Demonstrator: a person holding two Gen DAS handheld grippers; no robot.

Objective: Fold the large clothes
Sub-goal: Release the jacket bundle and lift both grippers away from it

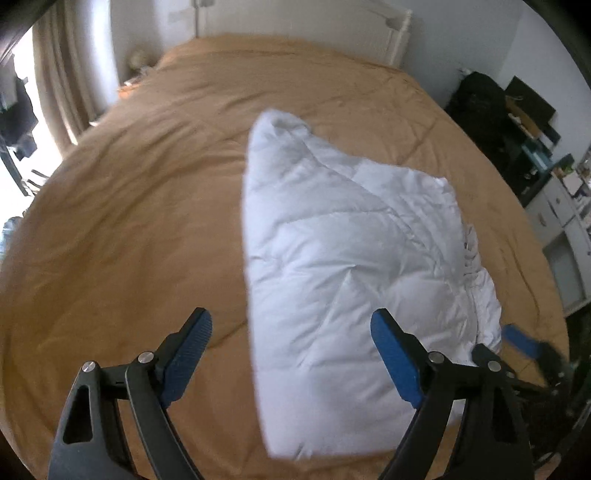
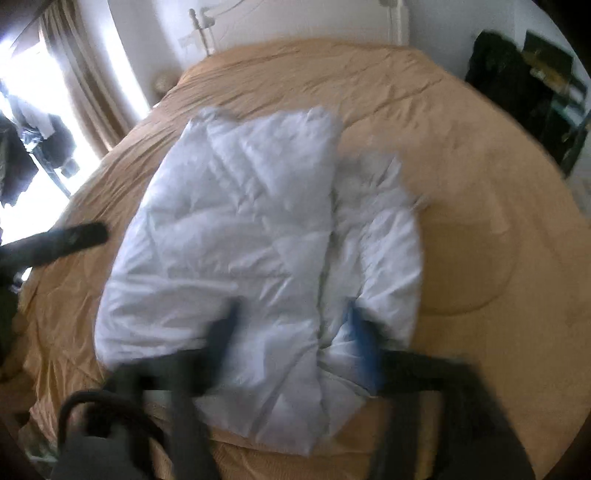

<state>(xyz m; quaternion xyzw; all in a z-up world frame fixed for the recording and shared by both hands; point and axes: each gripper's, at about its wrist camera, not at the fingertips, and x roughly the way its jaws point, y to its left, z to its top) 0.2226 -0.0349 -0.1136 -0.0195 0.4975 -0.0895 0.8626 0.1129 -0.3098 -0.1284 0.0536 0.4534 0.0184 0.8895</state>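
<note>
A white quilted puffer jacket (image 1: 343, 240) lies folded into a thick bundle on the tan bedspread (image 1: 129, 221). My left gripper (image 1: 291, 325) hangs open over the bundle's near left edge, blue pads wide apart and nothing between them. In the right wrist view the jacket (image 2: 240, 229) fills the middle, one side folded over the other. My right gripper (image 2: 293, 328) is blurred and stands open just above the near hem, its fingers astride the fabric without pinching it. One blue finger (image 1: 517, 339) of it shows at the jacket's right corner. The left gripper's dark finger (image 2: 66, 240) pokes in from the left.
The bed's white headboard (image 1: 369, 33) stands at the far end. Curtains (image 1: 62, 74) and a bright window are on the left. Dark shelves (image 1: 528, 122) and a white cabinet (image 1: 565, 236) line the right side, close to the bed's edge.
</note>
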